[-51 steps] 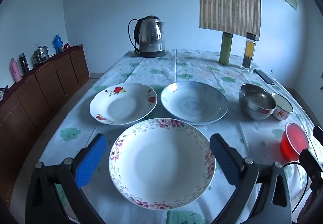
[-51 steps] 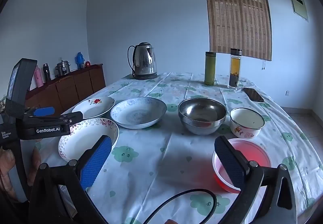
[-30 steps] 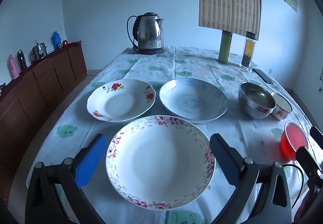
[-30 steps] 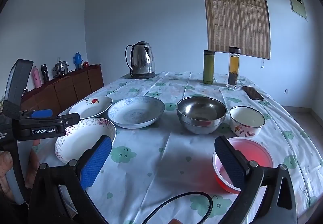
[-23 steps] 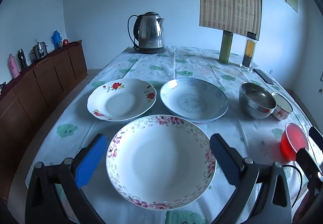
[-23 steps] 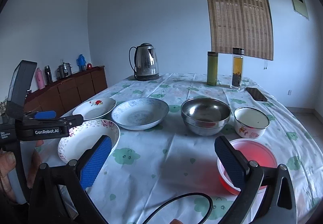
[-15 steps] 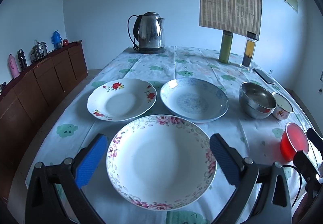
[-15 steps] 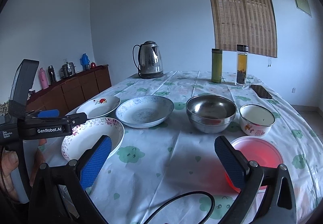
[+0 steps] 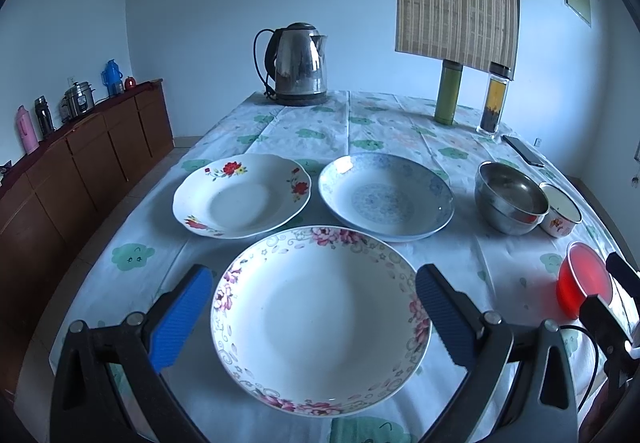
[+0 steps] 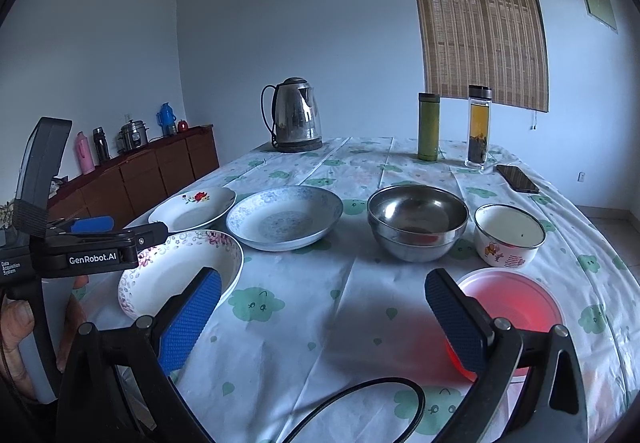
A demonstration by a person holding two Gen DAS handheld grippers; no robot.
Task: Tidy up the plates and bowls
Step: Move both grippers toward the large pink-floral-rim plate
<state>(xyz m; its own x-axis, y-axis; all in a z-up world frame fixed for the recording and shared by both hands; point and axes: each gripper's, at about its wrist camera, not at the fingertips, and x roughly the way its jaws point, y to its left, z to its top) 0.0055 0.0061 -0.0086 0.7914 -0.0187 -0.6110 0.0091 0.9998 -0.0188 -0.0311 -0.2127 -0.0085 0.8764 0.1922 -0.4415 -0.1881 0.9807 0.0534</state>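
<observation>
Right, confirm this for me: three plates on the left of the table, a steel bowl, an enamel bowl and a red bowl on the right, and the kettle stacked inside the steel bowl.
Not the kettle: the right wrist view shows it at the table's far end. The steel bowl holds no kettle. The rest stands: three plates on the left, and the enamel bowl and red bowl on the right.

Black frames with silver screws carry 2 blue ribbed fingers [image 9: 182, 313] each — the left gripper [image 10: 92, 241] is labelled "GenRobot.AI".

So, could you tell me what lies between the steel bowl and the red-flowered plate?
The blue-patterned plate sits between the steel bowl and the red-flowered plate, in both views.
</observation>
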